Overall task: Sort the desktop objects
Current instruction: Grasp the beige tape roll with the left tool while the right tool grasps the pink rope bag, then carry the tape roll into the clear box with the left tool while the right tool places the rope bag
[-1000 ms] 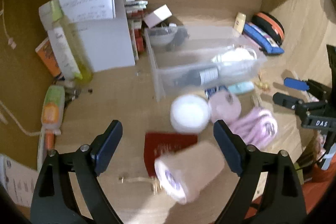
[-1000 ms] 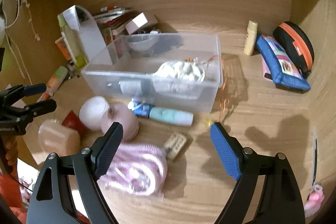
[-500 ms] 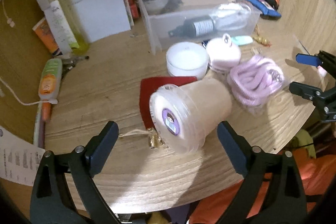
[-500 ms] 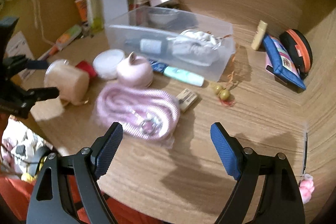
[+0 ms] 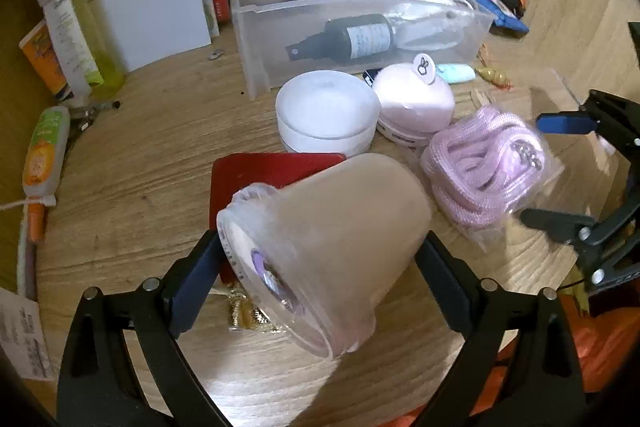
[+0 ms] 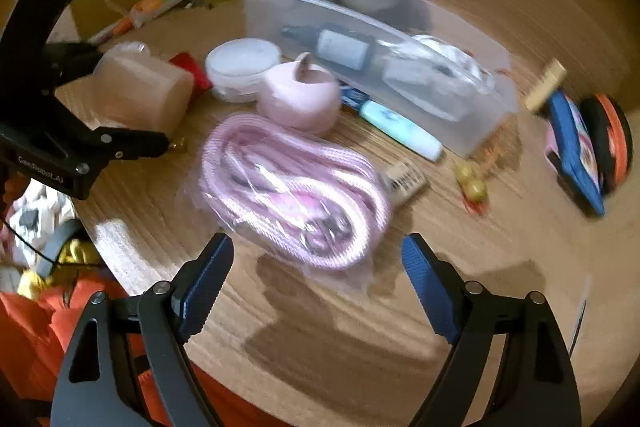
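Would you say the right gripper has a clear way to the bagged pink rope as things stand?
Probably yes: the right gripper is open, with the bagged pink rope lying directly ahead of its fingers on bare desk, nothing between.

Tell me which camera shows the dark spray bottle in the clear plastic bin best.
The left wrist view: the dark spray bottle lies sharp through the clear plastic bin wall. The right wrist view shows it blurred.

Bare desk (image 6: 460, 247) right of bagged pink rope (image 6: 296, 187); clear bin (image 6: 472, 115) and jars crowding behind it
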